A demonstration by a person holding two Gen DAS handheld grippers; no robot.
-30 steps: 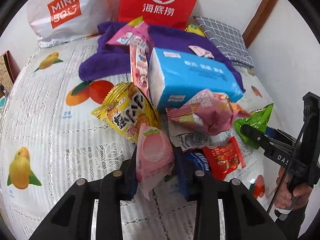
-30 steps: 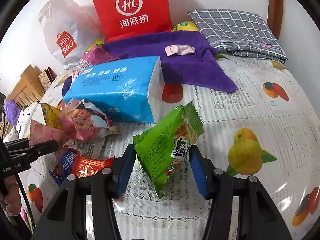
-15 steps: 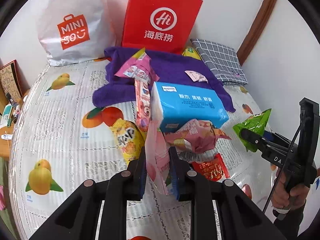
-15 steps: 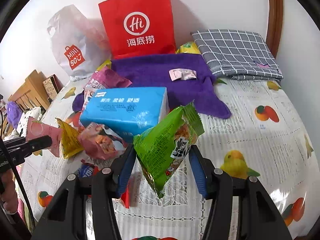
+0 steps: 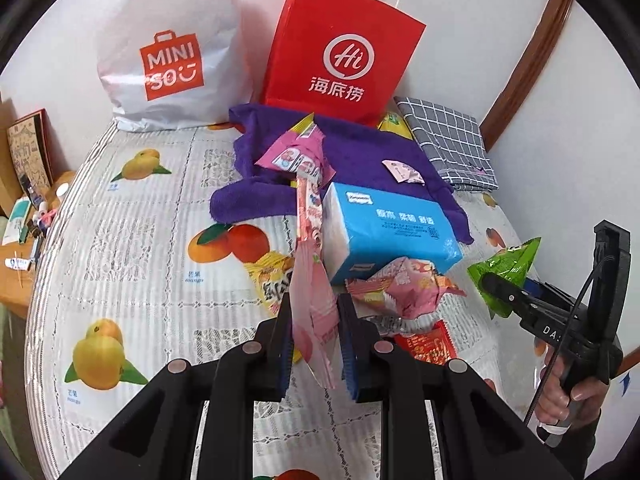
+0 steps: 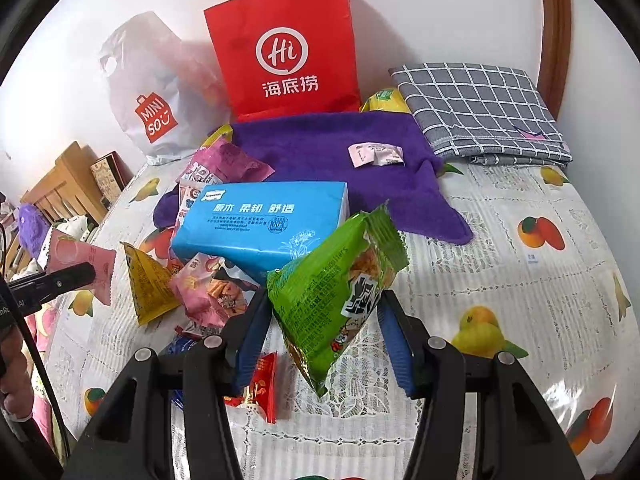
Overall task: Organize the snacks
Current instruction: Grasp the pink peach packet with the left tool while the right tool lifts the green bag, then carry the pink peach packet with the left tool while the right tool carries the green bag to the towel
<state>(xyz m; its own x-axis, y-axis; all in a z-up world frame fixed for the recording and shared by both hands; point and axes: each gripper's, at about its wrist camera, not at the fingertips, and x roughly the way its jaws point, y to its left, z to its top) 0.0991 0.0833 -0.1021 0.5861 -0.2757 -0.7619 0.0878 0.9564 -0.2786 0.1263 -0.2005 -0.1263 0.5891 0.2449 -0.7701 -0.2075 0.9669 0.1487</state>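
**Two snack packets held clear of the pile**

Left wrist view: our left gripper [image 5: 314, 330] is clamped narrow on a pink peach packet [image 5: 314, 300], held just in front of the blue tissue pack [image 5: 386, 228].

Right wrist view: our right gripper [image 6: 320, 334] pinches a green snack bag [image 6: 340, 284], tilted, right of and in front of the tissue pack, above the fruit-print tablecloth [image 6: 520, 280]. Behind the pack stands a red paper bag [image 6: 286, 48].
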